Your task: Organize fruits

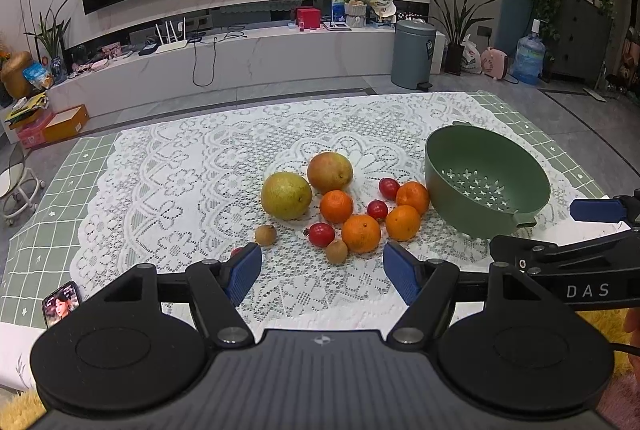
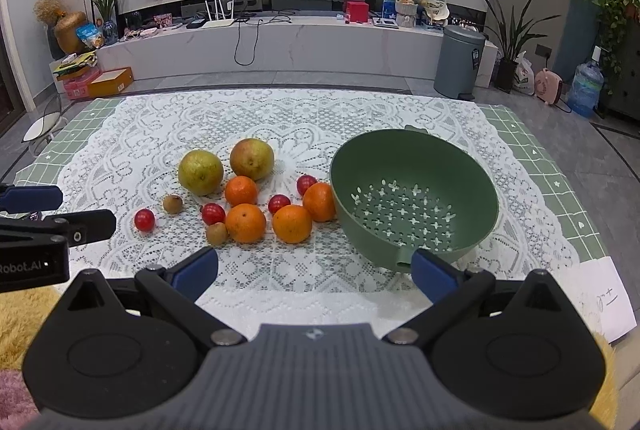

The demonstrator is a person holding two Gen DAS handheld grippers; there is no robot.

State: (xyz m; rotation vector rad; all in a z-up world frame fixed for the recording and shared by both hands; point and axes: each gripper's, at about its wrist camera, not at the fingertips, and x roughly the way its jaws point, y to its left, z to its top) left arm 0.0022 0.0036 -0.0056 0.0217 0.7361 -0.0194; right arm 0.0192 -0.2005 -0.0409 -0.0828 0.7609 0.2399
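A cluster of fruit lies on the white lace cloth (image 1: pixel 180 190): a yellow-green pear (image 1: pixel 286 195), a reddish pear (image 1: pixel 329 172), several oranges (image 1: pixel 361 233), several small red fruits (image 1: pixel 321 234) and two small brown fruits (image 1: pixel 336 251). Right of the cluster stands a green colander bowl (image 1: pixel 486 182) (image 2: pixel 414 198), with nothing in it. My left gripper (image 1: pixel 320 266) hovers open just short of the fruit, its left finger hiding part of one red fruit (image 1: pixel 237 252). My right gripper (image 2: pixel 314 264) is open too, with its right fingertip by the colander's near rim. Neither holds anything.
A phone (image 1: pixel 62 304) lies at the table's near left corner and a sheet of paper (image 2: pixel 608 302) at the near right. A green checked cloth (image 1: pixel 48 214) shows under the lace. Beyond the table are a stool (image 1: pixel 16 182), a grey bin (image 1: pixel 413 54) and a TV bench.
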